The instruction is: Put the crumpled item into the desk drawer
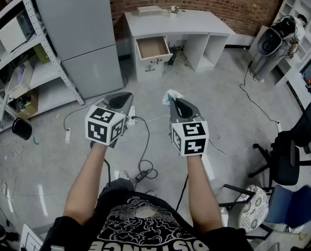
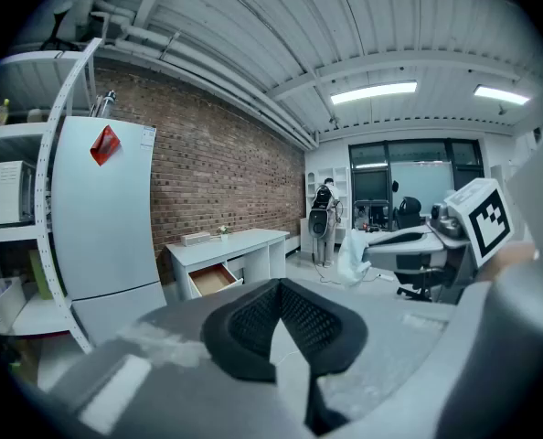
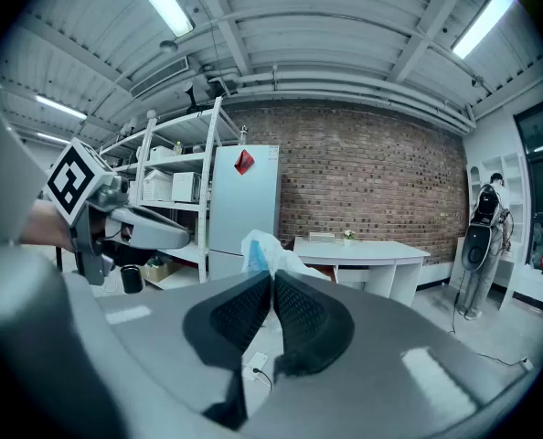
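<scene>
A crumpled white and blue item point(image 1: 172, 95) sticks out from the tips of my right gripper point(image 1: 173, 100), which is shut on it. In the right gripper view the item point(image 3: 261, 252) bulges just past the closed pads of that gripper point(image 3: 271, 275). My left gripper point(image 1: 128, 95) is held beside it, shut and empty; its pads meet at the tips point(image 2: 279, 284). Far ahead, a white desk point(image 1: 197, 24) stands against the brick wall with its left drawer point(image 1: 152, 48) pulled open, showing a bare wooden bottom. From the left gripper view the drawer point(image 2: 212, 279) and the item point(image 2: 352, 258) both show.
A grey fridge point(image 1: 77, 30) and a metal shelf rack point(image 1: 19, 61) stand left of the desk. Cables and a power strip point(image 1: 145, 166) lie on the floor between me and the desk. Office chairs point(image 1: 291, 150) and a stool point(image 1: 252, 205) crowd the right side.
</scene>
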A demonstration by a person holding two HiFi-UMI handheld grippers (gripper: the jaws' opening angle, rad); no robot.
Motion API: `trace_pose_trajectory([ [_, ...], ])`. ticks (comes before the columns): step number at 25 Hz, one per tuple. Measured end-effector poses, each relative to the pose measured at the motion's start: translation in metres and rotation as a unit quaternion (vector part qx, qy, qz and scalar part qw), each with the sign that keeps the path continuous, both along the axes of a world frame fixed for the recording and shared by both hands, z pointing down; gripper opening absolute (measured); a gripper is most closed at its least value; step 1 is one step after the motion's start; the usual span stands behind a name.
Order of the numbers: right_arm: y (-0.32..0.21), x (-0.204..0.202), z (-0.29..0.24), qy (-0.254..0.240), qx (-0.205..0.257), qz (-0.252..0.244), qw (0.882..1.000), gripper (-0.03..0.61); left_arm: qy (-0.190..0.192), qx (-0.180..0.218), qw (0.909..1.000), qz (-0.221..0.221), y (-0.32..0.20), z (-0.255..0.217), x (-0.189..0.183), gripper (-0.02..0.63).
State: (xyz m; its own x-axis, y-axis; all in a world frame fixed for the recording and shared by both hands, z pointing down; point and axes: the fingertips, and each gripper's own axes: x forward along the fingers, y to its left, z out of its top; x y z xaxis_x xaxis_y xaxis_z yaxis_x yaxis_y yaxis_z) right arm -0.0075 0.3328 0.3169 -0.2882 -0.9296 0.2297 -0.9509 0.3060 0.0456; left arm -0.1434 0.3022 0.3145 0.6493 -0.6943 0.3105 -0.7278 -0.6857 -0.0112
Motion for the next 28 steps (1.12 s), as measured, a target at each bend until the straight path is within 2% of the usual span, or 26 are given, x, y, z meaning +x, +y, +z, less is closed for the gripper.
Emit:
trace_pose_trajectory([
  [9,-0.021,-0.002,0.015,-0.002,-0.01,0.004,1.0,0.012,0.004,-0.011,0.9999,0.007,-0.025,0.018,-0.001,0.003],
  [28,-0.132,-0.008,0.028,0.013,-0.04,0.033,0.999,0.014,0.0,-0.037,0.9976,0.059,-0.149,0.037,0.008,0.003],
])
